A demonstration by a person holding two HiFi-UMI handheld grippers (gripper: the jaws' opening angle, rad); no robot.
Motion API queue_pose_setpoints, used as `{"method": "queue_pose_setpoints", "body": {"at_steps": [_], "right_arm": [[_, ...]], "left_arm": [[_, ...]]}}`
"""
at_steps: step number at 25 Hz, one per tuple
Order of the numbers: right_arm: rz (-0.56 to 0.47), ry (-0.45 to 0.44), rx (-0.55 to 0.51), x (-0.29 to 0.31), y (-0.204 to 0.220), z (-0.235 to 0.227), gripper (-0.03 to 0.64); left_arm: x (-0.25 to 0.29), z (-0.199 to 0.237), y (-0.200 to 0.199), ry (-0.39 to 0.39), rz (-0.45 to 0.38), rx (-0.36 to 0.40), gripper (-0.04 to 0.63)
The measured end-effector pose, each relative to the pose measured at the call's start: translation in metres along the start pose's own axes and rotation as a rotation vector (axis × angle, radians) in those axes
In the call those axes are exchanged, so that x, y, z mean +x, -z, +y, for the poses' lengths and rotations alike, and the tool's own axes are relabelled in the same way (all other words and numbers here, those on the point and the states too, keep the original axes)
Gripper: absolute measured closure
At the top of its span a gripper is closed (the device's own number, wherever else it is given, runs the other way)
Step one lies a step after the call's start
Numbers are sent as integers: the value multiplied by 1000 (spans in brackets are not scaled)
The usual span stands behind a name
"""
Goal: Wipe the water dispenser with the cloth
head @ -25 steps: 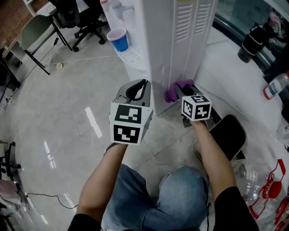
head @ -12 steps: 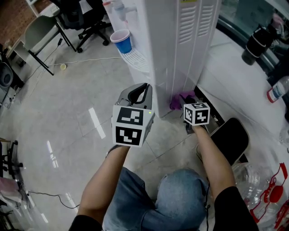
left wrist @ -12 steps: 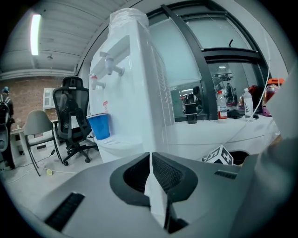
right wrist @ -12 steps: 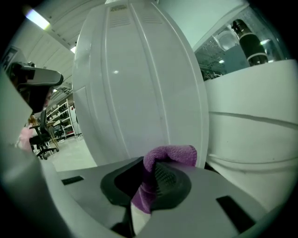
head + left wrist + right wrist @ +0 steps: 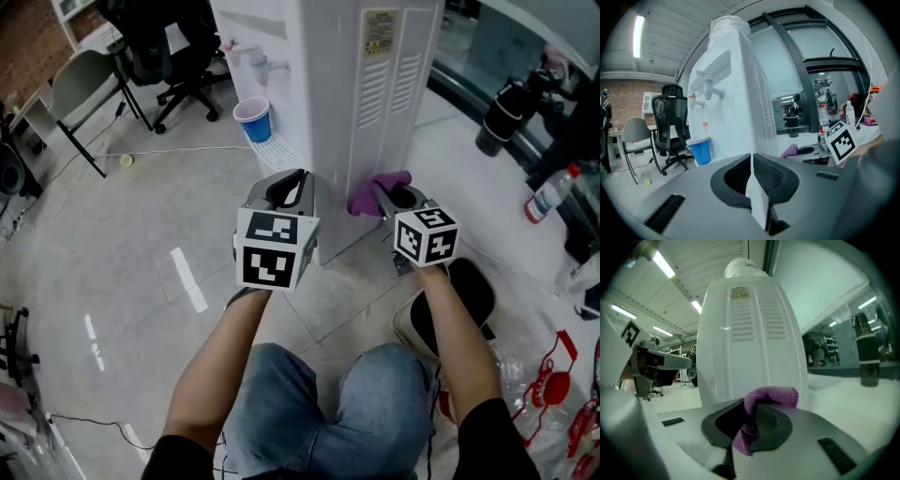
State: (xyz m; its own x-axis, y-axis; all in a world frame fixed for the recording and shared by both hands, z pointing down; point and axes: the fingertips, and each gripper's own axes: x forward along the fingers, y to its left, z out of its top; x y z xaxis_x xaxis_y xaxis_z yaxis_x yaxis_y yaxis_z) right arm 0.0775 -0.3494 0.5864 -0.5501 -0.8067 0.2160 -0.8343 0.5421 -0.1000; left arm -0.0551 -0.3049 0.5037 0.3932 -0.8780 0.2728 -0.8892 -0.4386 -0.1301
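A tall white water dispenser (image 5: 347,84) stands on the floor ahead, its vented side panel (image 5: 750,333) facing me. My right gripper (image 5: 382,194) is shut on a purple cloth (image 5: 375,190), which bulges out over the jaws (image 5: 768,399) just short of the panel's lower part. My left gripper (image 5: 292,186) hangs to the left of the dispenser's corner, jaws shut with nothing between them (image 5: 751,164). The taps (image 5: 705,86) and a blue cup (image 5: 699,150) on the drip tray show in the left gripper view.
The blue cup (image 5: 253,120) sits on the drip tray at the dispenser's front. Office chairs (image 5: 159,37) stand at the back left. A white ledge with a black flask (image 5: 502,117) and bottles (image 5: 548,192) runs along the right. A cable (image 5: 169,150) lies on the floor.
The right gripper with the purple cloth has risen along the dispenser's side panel from near its base. The left gripper has stayed about where it was, shut.
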Motion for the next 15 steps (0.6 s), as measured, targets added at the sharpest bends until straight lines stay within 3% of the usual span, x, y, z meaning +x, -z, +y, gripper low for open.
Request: {"method": "queue_pose_setpoints", "body": {"at_steps": [10,15], "right_arm": [[-190,-78,-121,-38,-182,45,575],[-266,-109,-205,-53,-253,74,575]], "left_arm": [[-14,25,-75,-24,-85,-27,558],[-20,32,-107,-34,-133,-20,558]]}}
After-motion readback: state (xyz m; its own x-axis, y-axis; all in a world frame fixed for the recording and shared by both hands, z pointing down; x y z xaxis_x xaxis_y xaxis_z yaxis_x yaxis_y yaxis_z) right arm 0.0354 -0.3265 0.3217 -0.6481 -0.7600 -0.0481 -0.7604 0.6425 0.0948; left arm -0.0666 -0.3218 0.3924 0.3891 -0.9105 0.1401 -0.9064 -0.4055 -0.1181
